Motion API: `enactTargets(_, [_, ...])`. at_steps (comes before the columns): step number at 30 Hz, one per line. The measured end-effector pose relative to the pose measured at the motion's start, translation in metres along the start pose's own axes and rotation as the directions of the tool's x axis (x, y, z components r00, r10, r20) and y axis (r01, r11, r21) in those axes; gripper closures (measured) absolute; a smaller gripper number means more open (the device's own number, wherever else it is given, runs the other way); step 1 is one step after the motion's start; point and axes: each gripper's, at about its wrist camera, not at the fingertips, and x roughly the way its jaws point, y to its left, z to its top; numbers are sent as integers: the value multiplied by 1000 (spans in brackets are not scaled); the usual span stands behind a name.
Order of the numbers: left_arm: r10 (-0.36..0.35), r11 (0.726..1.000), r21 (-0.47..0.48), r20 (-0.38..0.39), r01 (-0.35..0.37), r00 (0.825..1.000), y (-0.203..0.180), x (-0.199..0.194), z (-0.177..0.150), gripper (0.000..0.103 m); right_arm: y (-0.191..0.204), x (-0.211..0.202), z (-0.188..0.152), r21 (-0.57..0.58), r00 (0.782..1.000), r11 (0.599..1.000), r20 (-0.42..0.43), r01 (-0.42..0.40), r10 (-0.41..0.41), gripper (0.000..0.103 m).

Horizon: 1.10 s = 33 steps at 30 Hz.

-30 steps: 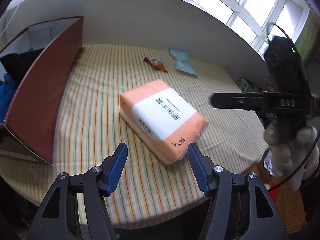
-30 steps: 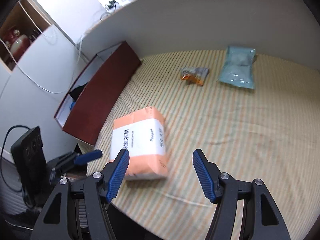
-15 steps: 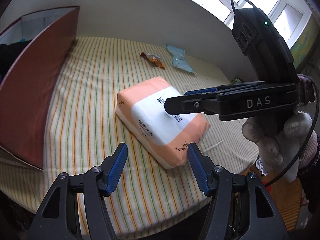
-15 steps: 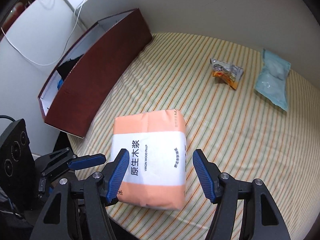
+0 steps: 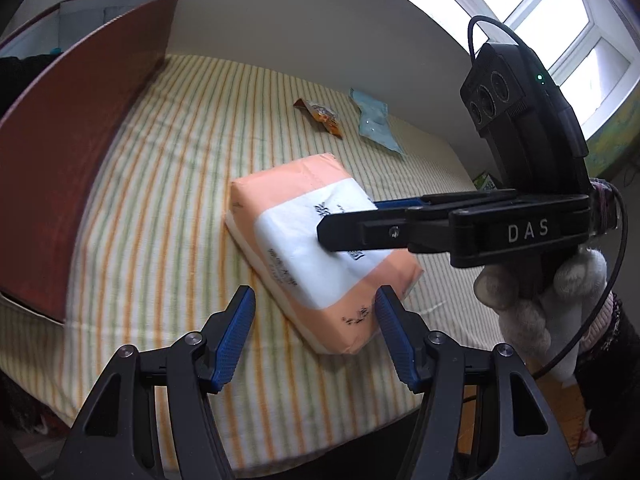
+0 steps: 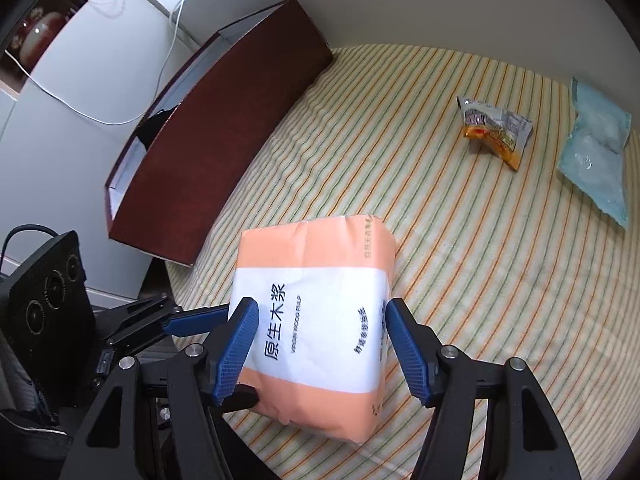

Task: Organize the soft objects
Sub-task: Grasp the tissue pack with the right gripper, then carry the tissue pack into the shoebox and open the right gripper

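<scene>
Since a second ago, the right gripper (image 6: 318, 326) has closed in, spread wide astride the tissue pack (image 6: 316, 300). That pack lies on the striped cloth (image 6: 460, 240), long axis toward 12 o'clock. Left gripper (image 5: 314, 316), also open, hangs short of its near corner.

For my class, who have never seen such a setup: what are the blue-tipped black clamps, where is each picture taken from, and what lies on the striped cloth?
No robot is here: a person holds two hand-held grippers, each with a fisheye camera looking along its fingers. One picture comes from the left gripper, the other from the right gripper. Both are open; nothing is held. The right one straddles an orange-and-white tissue pack lying on the striped cloth. Farther off lie a snack packet and a pale blue pouch. A dark red box stands at the cloth's edge.
</scene>
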Motion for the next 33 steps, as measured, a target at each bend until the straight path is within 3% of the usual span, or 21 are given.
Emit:
enactTargets(5, [42, 999, 19, -10, -42, 999, -19, 11, -2, 41, -3, -3, -11, -14, 999, 999, -10, -39, 39, 41])
enactTargets(11, [79, 995, 66, -3, -78, 997, -37, 10, -2, 41, 0, -16, -16, -28, 999, 999, 44, -22, 23, 45])
enactTargets(20, [103, 991, 80, 99, -111, 990, -38, -31, 16, 41, 26, -43, 2, -67, 991, 998, 127, -23, 31, 47])
enactTargets(33, [195, 976, 40, 292, -216, 936, 6, -126, 68, 41, 122, -64, 82, -244, 966, 970, 247, -9, 72, 47])
